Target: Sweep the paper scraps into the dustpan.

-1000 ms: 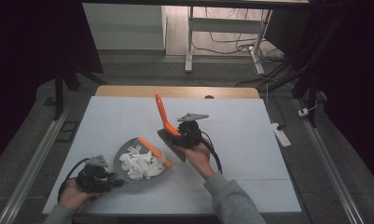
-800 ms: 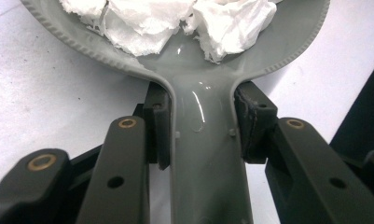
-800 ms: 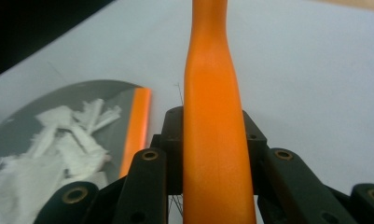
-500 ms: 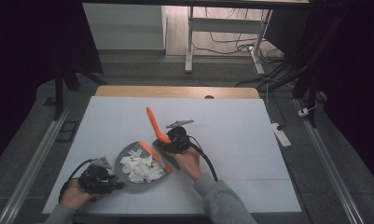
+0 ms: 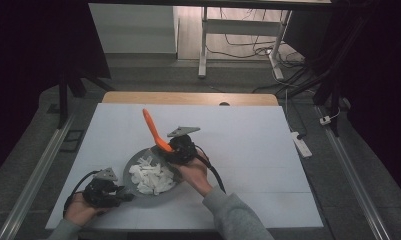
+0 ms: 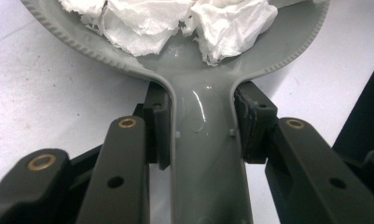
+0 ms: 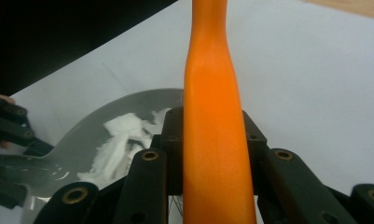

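High view: we see a grey dustpan (image 5: 138,192) lying on the white worktop (image 5: 248,145), holding a heap of crumpled white paper (image 5: 150,177). The left gripper (image 6: 201,123) has its fingers (image 6: 159,126) closed on the dustpan's handle. The right gripper (image 7: 210,140) has its fingers (image 7: 173,135) clamped on an orange brush handle (image 5: 155,131) at the pan's far rim, tilted up and away.
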`<state>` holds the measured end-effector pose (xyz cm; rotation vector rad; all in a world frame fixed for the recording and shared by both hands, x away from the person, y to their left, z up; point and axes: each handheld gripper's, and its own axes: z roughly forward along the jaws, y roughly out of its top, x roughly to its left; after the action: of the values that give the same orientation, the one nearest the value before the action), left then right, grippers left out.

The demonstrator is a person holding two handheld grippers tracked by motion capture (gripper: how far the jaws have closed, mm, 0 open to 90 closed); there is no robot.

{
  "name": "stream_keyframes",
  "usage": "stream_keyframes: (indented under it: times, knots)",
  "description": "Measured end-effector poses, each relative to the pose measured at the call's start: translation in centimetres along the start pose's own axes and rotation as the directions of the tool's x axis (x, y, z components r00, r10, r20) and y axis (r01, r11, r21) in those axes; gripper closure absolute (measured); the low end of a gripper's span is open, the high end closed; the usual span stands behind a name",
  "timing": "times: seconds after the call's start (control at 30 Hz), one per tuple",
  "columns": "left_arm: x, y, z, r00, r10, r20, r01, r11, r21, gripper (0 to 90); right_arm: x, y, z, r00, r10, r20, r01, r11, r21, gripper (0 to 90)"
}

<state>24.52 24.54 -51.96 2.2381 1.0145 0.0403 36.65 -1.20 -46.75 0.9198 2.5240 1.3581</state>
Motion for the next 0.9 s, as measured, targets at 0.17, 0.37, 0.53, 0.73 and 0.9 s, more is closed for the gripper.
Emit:
stream_keyframes:
  times: [0.17, 0.37, 0.53, 0.73, 0.9]
  knots:
    - [0.1, 0.0, -0.1, 1.0000, 0.000, 0.003, 0.000, 0.9996, -0.027, 62.0, -1.3, 0.3, -1.5, 0.9997, 0.016, 0.020, -0.015, 0.999, -0.028, 70.7]
    - [-0.1, 0.0, -0.4, 1.0000, 0.006, -0.001, -0.006, 0.9987, -0.051, 62.0, -2.0, 0.5, -2.8, 0.9991, 0.029, 0.030, -0.027, 0.998, -0.057, 70.7]
    - [0.1, -0.1, -0.6, 0.9999, -0.003, -0.012, 0.003, 0.9982, -0.059, 62.0, -2.9, 0.4, -3.7, 0.9984, 0.047, 0.033, -0.044, 0.996, -0.076, 70.7]
    - [0.2, -0.1, -0.7, 0.9987, -0.043, -0.029, 0.040, 0.9964, -0.075, 62.0, -4.0, -0.2, -4.8, 0.9974, 0.059, 0.042, -0.055, 0.995, -0.083, 70.7]
    - [0.3, -0.1, -0.9, 0.9965, -0.070, -0.047, 0.065, 0.9941, -0.087, 62.0, -4.7, -0.7, -5.9, 0.9963, 0.073, 0.045, -0.068, 0.994, -0.089, 70.8]
